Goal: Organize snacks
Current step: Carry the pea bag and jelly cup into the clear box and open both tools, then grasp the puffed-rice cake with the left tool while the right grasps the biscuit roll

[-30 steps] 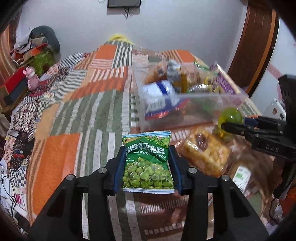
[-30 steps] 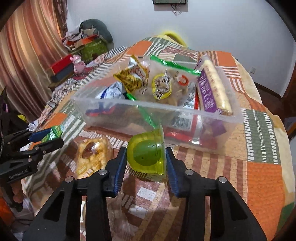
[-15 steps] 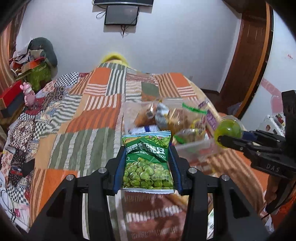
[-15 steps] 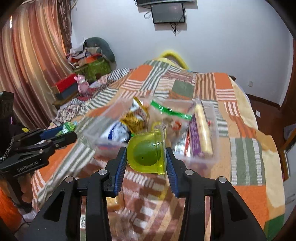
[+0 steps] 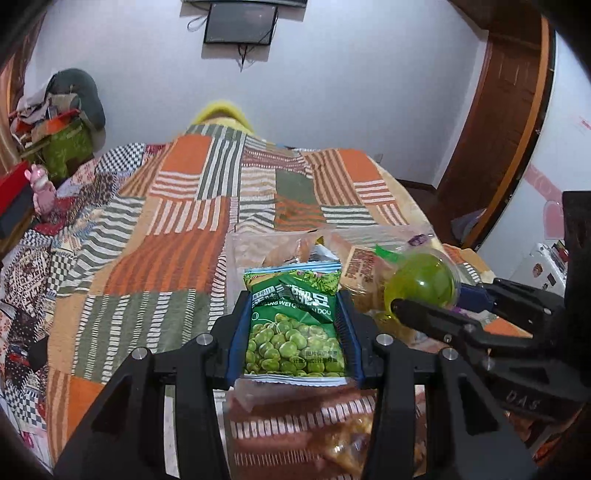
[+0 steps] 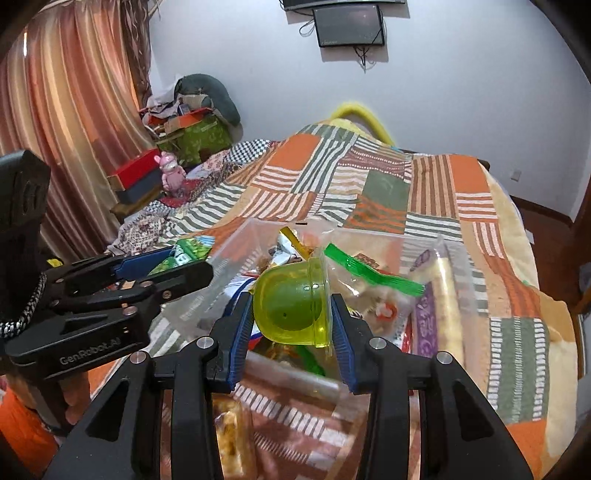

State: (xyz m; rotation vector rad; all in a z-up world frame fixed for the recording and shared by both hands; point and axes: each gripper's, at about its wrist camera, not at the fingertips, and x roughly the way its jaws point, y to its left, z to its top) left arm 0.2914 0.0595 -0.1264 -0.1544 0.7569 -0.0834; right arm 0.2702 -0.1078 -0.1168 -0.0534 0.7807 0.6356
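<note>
We hold a pair of tongs in each hand over a bed covered with a striped patchwork blanket (image 5: 177, 258). Our left tongs (image 5: 293, 334) are squeezed on a green bag of peas (image 5: 295, 328); the blue pads press on both sides of the bag, and the bag is up in the air. Our right tongs (image 6: 291, 314) are squeezed on a little green jelly cup (image 6: 291, 304), lying on its side between the pads, also up in the air. In the left view we see the right tongs (image 5: 428, 295) come in from the right side with the jelly cup (image 5: 421, 280) at their tip, just beside the pea bag. In the right view we see the left tongs (image 6: 173, 264) come in from the left side with the pea bag (image 6: 184, 253) poking out. Under and behind both snacks sits a clear plastic box (image 6: 236, 254) on the blanket. It is full of snacks, like a bag with a green zip strip (image 6: 369, 273) and a long purple pack (image 6: 428, 321). Another orange snack bag (image 6: 229, 432) lies on the blanket near us, outside the box. A small screen (image 5: 240, 26) hangs on the white wall far away, and a pink toy (image 6: 170, 173) stands beside the bed by a red box (image 6: 135, 170).
</note>
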